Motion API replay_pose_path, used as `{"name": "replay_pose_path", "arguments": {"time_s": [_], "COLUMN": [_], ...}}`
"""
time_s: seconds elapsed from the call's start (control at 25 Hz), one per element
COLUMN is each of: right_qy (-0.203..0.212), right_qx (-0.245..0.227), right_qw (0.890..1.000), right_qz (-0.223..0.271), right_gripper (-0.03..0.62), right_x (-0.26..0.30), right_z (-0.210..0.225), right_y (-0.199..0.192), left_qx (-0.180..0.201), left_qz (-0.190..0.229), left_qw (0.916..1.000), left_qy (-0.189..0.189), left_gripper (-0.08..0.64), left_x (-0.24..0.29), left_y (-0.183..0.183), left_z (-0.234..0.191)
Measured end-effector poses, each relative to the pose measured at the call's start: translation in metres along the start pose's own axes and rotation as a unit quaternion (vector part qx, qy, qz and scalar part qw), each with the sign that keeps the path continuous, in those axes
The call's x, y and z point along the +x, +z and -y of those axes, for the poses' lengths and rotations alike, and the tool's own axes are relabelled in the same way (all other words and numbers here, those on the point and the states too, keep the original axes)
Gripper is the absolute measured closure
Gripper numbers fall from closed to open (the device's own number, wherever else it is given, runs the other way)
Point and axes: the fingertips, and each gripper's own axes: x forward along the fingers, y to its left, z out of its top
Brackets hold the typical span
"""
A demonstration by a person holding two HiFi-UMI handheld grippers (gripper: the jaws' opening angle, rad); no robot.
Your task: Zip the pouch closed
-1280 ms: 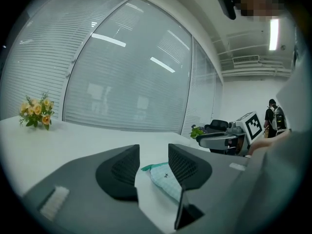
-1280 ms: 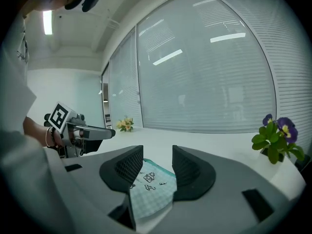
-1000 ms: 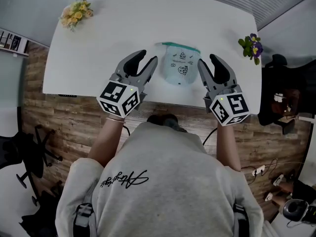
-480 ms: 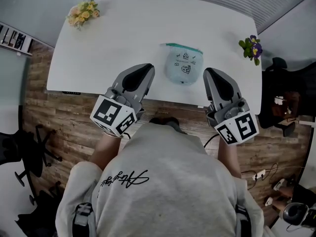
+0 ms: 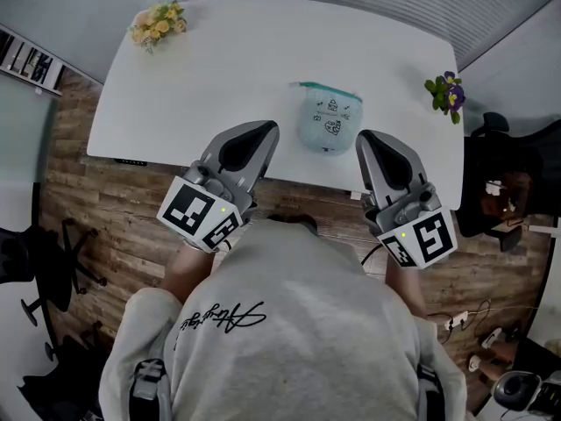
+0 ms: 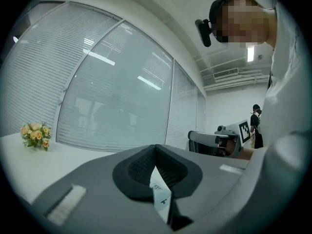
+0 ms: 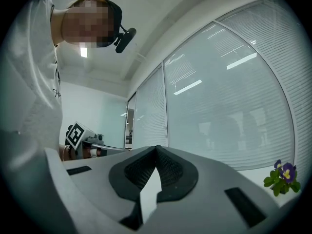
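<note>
Bare tabletop [image 5: 237, 68] round the pouch [image 5: 329, 123] (yellow flowers [image 5: 158, 23], purple flowers [image 5: 445, 93] at its edges)

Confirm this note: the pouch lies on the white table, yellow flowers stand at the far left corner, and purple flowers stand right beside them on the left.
One thing is wrong. The purple flowers stand at the right edge of the table, far across from the yellow flowers, as the head view shows. The pouch does lie on the white table.

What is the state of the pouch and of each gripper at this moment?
left gripper, jaws just closed, shut, nothing between them.
right gripper, jaws shut, nothing between them.
pouch, lying flat on the table, touched by neither gripper; zip state unclear.
</note>
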Motion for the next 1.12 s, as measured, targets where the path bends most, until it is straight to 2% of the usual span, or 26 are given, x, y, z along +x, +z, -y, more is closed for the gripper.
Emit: {"name": "replay_pose_path", "arguments": {"time_s": [0.2,0.4,1.12], "right_qy": [0.007,0.020,0.005], "right_qx": [-0.024,-0.021,-0.026], "right_qw": [1.000,0.999,0.999], "right_qz": [-0.014,-0.022,-0.020], "right_gripper": [0.591,0.591,0.591], "right_x": [0.003,0.007,-0.001], "right_z": [-0.006,-0.012,-0.022], "right_y": [-0.002,-0.007,-0.002], "left_qx": [0.000,-0.003,-0.010], "left_qz": [-0.005,-0.006,0.006], "left_qw": [1.0000,0.9999,0.9998], "left_qy": [0.004,0.008,-0.015], "left_gripper": [0.560,0.560,0.560], "left_x": [-0.006,-0.010,-0.017], "left_y": [-0.004,-0.006,-0.005], "left_z": [0.001,-0.002,0.008]}}
